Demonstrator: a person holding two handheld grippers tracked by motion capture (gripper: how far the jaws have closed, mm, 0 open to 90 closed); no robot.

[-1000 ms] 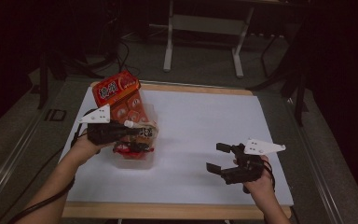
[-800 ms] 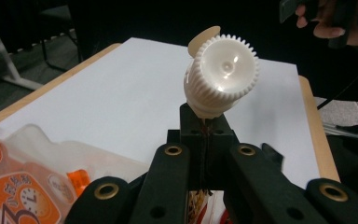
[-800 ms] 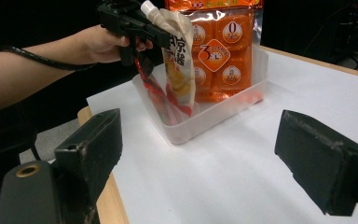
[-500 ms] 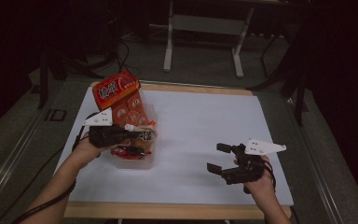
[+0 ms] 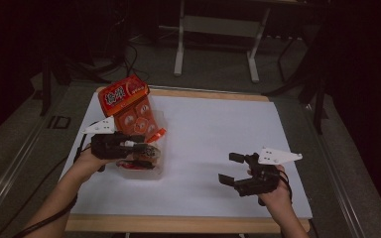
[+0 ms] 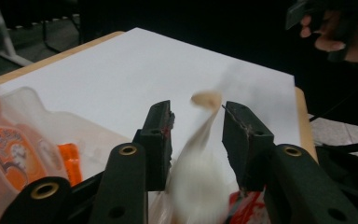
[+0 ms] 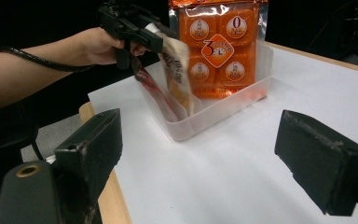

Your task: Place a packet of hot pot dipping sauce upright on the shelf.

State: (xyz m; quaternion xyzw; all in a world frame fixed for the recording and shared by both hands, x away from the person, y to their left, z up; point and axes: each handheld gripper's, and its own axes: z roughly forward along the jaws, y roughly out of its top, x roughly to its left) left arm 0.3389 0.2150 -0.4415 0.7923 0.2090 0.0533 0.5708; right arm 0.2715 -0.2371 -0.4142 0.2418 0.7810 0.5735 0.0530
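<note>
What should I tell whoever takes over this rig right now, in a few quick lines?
Left gripper: over the clear bin, jaws just been opening, a blurred light snack packet between them; it looks released and dropping.
Right gripper: open, holding nothing, resting above the white table sheet at the near right.
Things: large orange multipack stands upright in the bin; smaller packets sit at the bin's near end.
Done: multipack binned.
Left: confirm the packet lands inside, then draw the left gripper back.

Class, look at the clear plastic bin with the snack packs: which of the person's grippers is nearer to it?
Left. The left gripper hangs right over the clear plastic bin, jaws open around a small packet. The right gripper rests well off to the side, open, on the white sheet.
</note>
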